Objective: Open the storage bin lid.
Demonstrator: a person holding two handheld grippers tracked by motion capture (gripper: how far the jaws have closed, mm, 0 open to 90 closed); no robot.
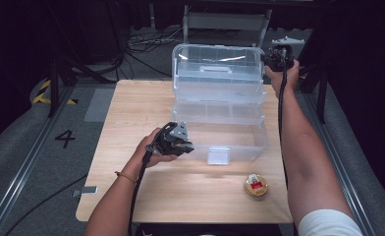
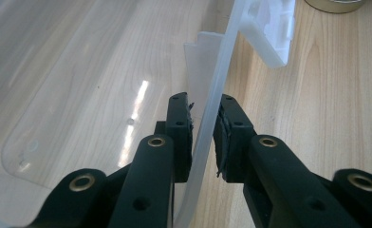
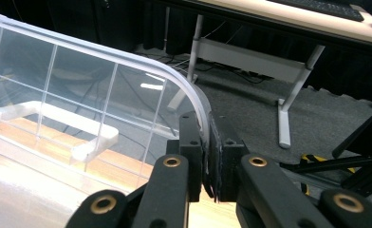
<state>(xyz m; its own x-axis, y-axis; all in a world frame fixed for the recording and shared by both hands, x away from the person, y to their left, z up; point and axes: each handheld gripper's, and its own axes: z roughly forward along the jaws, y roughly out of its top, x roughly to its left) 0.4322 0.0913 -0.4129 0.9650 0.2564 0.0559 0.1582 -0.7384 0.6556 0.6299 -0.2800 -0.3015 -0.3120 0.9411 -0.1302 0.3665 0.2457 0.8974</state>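
A clear plastic tiered storage box (image 1: 220, 129) stands open on the wooden table (image 1: 131, 108), its lid (image 1: 215, 60) raised at the back. My left gripper (image 1: 187, 146) is at the box's front left corner. In the left gripper view its jaws (image 2: 203, 102) straddle the bottom bin's front wall (image 2: 222, 61), pads pressed on both sides of the rim. My right gripper (image 1: 275, 58) is at the lid's far right corner. There its jaws (image 3: 205, 118) are shut on the lid's curved edge (image 3: 174, 76).
A white latch (image 1: 218, 155) hangs on the box's front wall. A small round tin (image 1: 255, 186) with a red label sits on the table near the front right. Cables and a metal stand leg (image 3: 283, 109) lie on the floor beyond the table.
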